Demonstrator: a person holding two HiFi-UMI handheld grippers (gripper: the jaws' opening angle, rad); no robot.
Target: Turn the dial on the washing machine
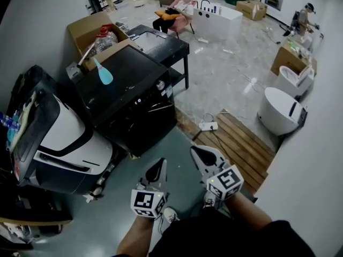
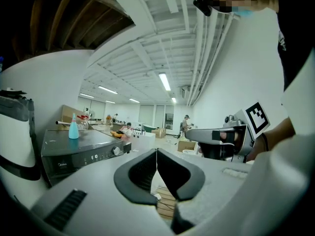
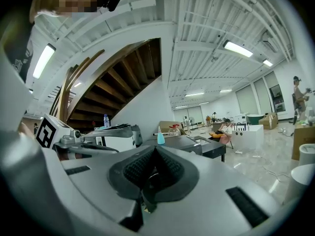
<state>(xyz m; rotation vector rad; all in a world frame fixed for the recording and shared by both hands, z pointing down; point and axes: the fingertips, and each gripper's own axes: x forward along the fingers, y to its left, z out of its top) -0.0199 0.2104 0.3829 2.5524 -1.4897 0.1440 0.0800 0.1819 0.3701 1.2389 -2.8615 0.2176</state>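
Note:
The black washing machine point(image 1: 126, 98) stands ahead on the left, its round silver dial point(image 1: 160, 84) on the front panel's right end. A light blue bottle point(image 1: 103, 73) stands on its lid. My left gripper point(image 1: 161, 164) and right gripper point(image 1: 197, 153) hang side by side in front of the machine, well short of it, both shut and empty. In the left gripper view the dial point(image 2: 116, 151) lies left of my closed left gripper point(image 2: 156, 168), with the right gripper's fingers point(image 2: 197, 134) beside it. In the right gripper view the bottle point(image 3: 160, 137) shows above my closed right gripper point(image 3: 153, 166).
A white and black appliance point(image 1: 59, 138) sits left of the washer. Behind it are a cardboard box point(image 1: 88, 28) and a black table point(image 1: 177, 47). A power strip point(image 1: 208, 126), a wooden pallet point(image 1: 238, 143) and a white tub point(image 1: 278, 111) lie to the right. A person point(image 1: 179, 9) sits far off.

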